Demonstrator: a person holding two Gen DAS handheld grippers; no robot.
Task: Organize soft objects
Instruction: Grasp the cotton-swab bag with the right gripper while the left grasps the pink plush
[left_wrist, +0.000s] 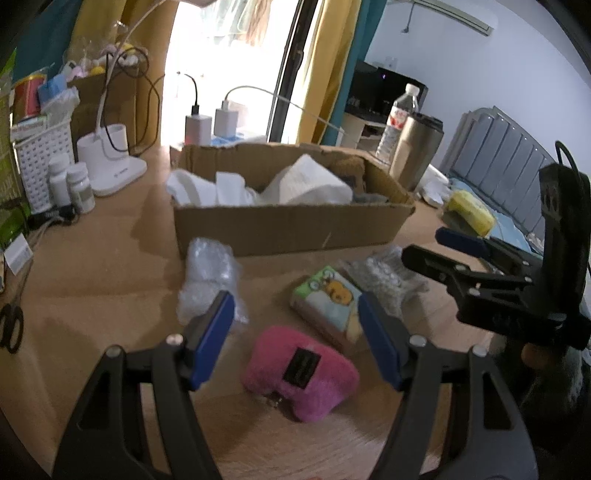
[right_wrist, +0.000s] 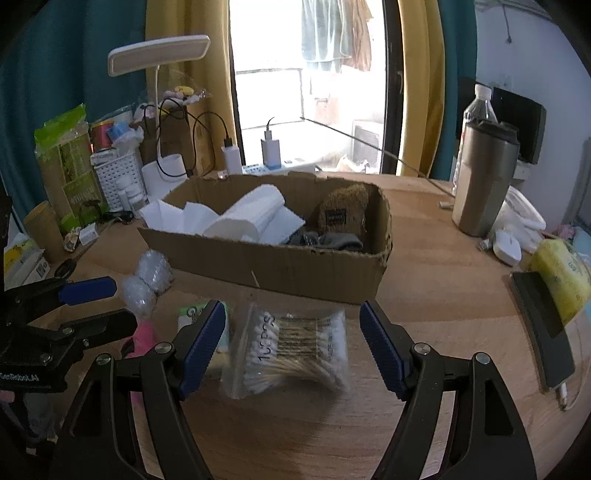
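A cardboard box on the wooden table holds white tissue paper, a brown plush and a grey cloth. My left gripper is open above a pink plush. A cartoon tissue pack and bubble wrap lie beside it. My right gripper is open just above a bag of cotton swabs, which also shows in the left wrist view. Each gripper appears in the other's view, the right one, the left one.
A steel tumbler and water bottle stand at the right. A yellow pack and a black phone lie at the right edge. A lamp base, pill bottles, chargers and a basket crowd the left back.
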